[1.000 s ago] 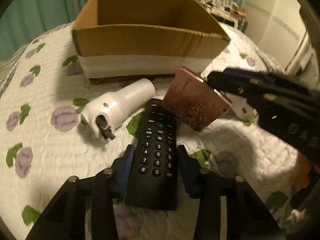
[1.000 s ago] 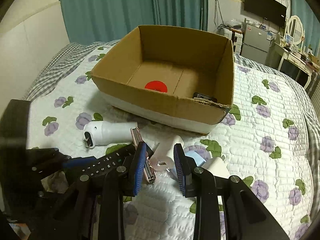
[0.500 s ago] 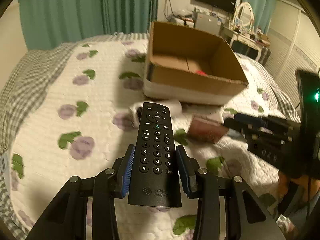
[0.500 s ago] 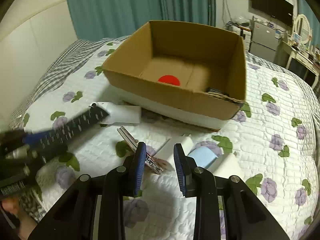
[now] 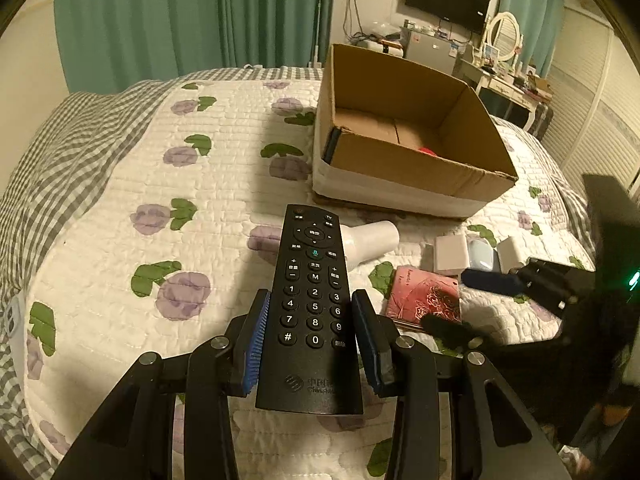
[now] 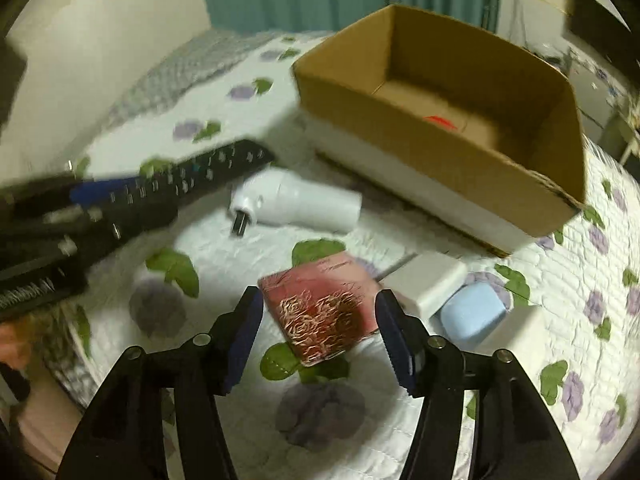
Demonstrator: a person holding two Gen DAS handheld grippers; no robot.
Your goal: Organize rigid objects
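Black push-button remote control (image 5: 314,308) is clamped in our left hand-held gripper (image 5: 314,336), above the floral quilted bed (image 5: 120,248); it hides part of the white cylindrical plastic device (image 5: 372,240). Our right hand-held gripper (image 6: 320,334) gapes over the pink rose-patterned booklet (image 6: 320,316). Inside the open brown cardboard box (image 5: 452,176), we discern only a half-hidden red spot (image 6: 440,121).

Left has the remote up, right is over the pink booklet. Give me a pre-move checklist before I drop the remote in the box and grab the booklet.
1. Left gripper shut on the remote, pads on both long edges: ok.
2. Remote lifted off the quilt: ok.
3. Cardboard box open on top, floor mostly bare: ok.
4. Right gripper open, wider than the pink booklet: ok.
5. Booklet centred between the jaws: ok.
6. White charger apart from the booklet's edge: cannot tell.
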